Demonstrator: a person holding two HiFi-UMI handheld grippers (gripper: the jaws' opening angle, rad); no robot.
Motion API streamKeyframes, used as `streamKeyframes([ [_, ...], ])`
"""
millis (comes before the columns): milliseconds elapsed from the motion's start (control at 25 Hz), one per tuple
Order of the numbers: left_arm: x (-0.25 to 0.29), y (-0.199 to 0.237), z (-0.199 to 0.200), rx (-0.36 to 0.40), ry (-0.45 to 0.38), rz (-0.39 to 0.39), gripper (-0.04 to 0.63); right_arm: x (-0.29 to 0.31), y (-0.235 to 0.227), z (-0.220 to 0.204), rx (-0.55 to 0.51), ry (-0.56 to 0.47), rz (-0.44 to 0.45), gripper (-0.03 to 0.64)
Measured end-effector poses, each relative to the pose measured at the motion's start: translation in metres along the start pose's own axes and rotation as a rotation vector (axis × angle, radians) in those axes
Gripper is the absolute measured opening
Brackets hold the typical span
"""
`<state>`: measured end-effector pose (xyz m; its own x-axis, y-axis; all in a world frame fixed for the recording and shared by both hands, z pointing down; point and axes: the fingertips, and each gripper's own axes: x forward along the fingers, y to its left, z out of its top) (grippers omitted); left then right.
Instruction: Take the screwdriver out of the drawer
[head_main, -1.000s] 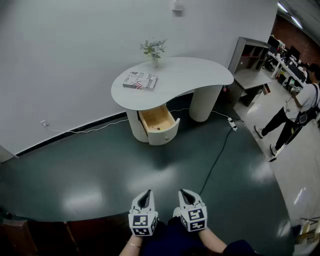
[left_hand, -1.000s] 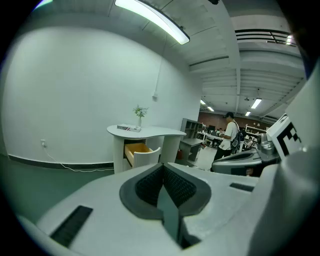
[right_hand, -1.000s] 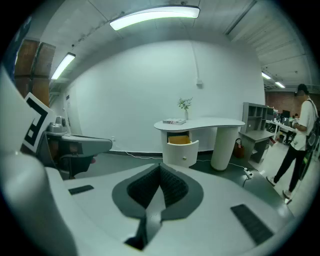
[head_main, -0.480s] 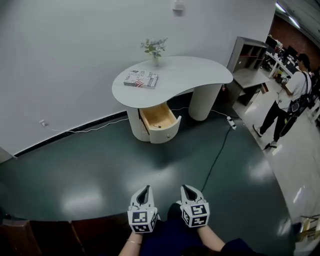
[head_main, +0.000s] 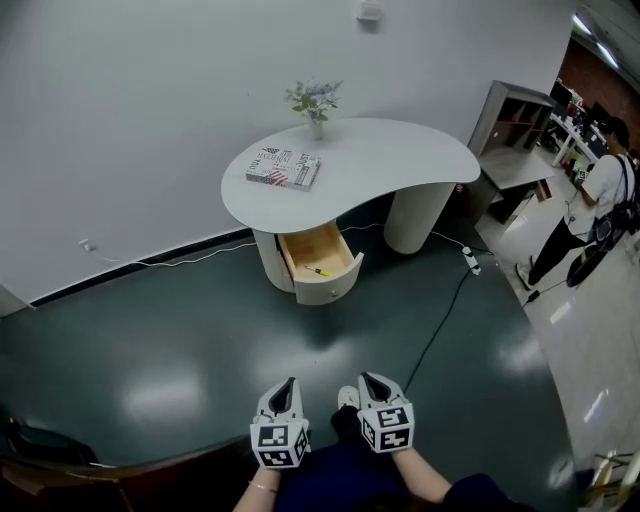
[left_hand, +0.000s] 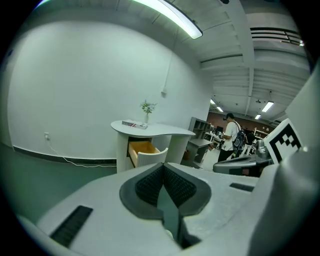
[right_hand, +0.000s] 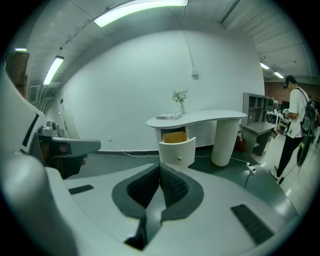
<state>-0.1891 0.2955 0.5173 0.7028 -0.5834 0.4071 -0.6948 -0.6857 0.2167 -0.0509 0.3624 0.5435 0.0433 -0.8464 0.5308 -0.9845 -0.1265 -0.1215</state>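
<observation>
A white curved desk (head_main: 400, 160) stands against the far wall with its wooden drawer (head_main: 322, 262) pulled open. A small yellow-handled screwdriver (head_main: 318, 270) lies inside the drawer. My left gripper (head_main: 287, 386) and right gripper (head_main: 369, 382) hang side by side at the bottom of the head view, far from the desk, both shut and empty. The drawer (left_hand: 141, 148) shows ahead in the left gripper view, and the drawer (right_hand: 176, 142) also in the right gripper view.
A book (head_main: 283, 167) and a vase with a plant (head_main: 315, 105) sit on the desk. A black cable (head_main: 440, 320) and power strip (head_main: 469, 258) lie on the dark green floor. A person (head_main: 590, 215) stands at right near a grey shelf unit (head_main: 510, 140).
The view has shifted toward the desk, which sits a little closer and more centred. Both grippers stay side by side and shut. The person at right has stepped further right.
</observation>
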Motion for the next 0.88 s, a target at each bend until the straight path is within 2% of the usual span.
streamKeyframes([
  [200,0.052,-0.025,0.016,0.033,0.012,-0.031,0.005,0.035,-0.046,0.030,-0.008,-0.006,0.019,0.008],
  [480,0.118,-0.045,0.047,0.051,-0.002,-0.010,0.005,0.066,-0.084,0.048,-0.019,0.006,0.102,0.008],
  [680,0.143,-0.057,0.054,0.036,-0.004,0.026,0.005,0.081,-0.096,0.060,-0.066,0.020,0.195,0.008],
  [880,0.156,-0.063,0.055,0.045,0.011,0.020,0.005,0.091,-0.103,0.064,-0.059,0.033,0.213,0.008],
])
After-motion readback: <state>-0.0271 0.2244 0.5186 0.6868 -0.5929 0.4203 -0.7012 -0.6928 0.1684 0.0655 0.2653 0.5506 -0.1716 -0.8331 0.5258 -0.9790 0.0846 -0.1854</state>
